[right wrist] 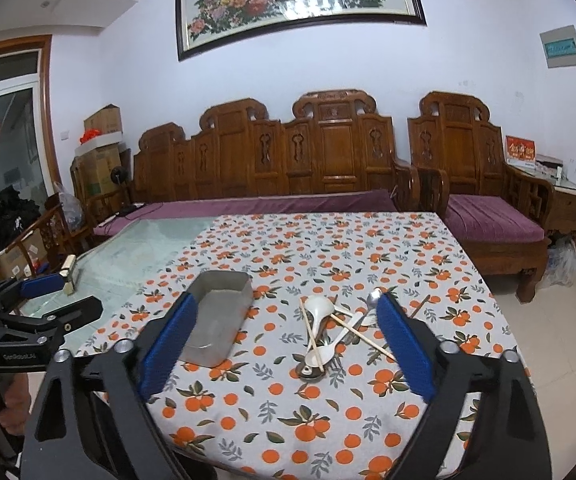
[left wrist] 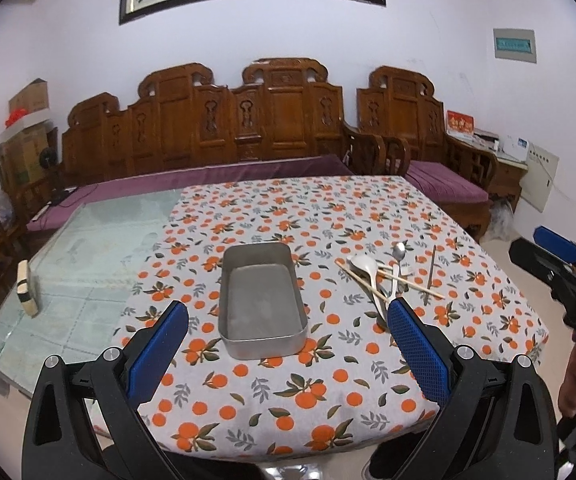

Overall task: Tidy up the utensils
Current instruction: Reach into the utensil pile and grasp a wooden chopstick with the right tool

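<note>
Broadly, an orange-print tablecloth covers most of the glass-topped table, and an empty metal tray sits near its middle. Just right of the tray lies a jumbled utensil pile: white ceramic spoons, a metal spoon, and crossed wooden chopsticks. Nearer than the tray, the left gripper hovers with fingers spread wide, holding nothing; right of the tray, the right gripper likewise gapes empty before the pile.

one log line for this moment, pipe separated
left claw: open, empty | right claw: open, empty | metal tray: empty | utensil pile: right of tray, untouched
</note>
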